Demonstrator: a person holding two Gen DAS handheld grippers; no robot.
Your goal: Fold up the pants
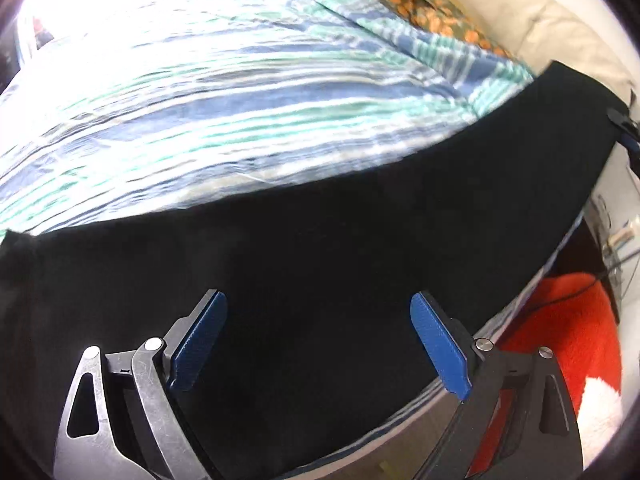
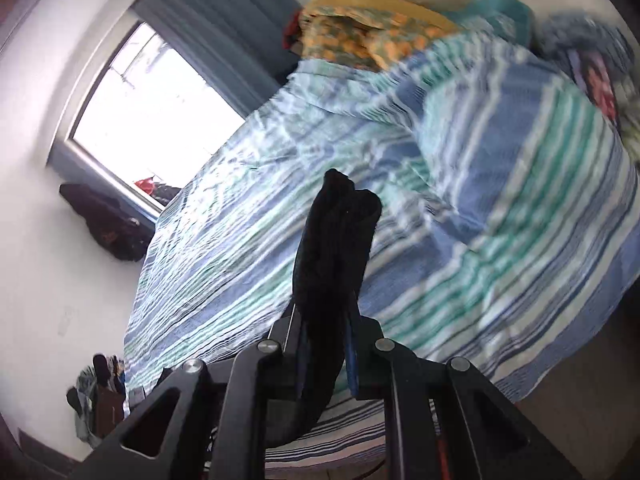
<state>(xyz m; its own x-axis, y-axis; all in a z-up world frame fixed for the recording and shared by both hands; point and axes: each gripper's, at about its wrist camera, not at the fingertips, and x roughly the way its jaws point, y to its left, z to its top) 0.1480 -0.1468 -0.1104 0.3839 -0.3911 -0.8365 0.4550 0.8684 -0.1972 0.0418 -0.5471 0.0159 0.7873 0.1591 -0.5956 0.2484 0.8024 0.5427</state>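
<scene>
The black pants (image 1: 320, 240) stretch as a wide dark band across the left wrist view, over the striped bed (image 1: 200, 100). My left gripper (image 1: 320, 312) is open, its blue pads (image 1: 200, 340) apart just above the black cloth. The far right end of the pants is held by my right gripper (image 1: 624, 128), small at the frame edge. In the right wrist view my right gripper (image 2: 324, 320) is shut on a bunched end of the pants (image 2: 336, 240), which sticks up between its fingers above the bed (image 2: 480, 200).
The bed has a blue, green and white striped cover. An orange flowered cloth (image 1: 420, 0) and pillows (image 2: 592, 60) lie at its far end. A red fluffy thing (image 1: 560, 340) lies beside the bed. A window (image 2: 152, 112) is on the left wall.
</scene>
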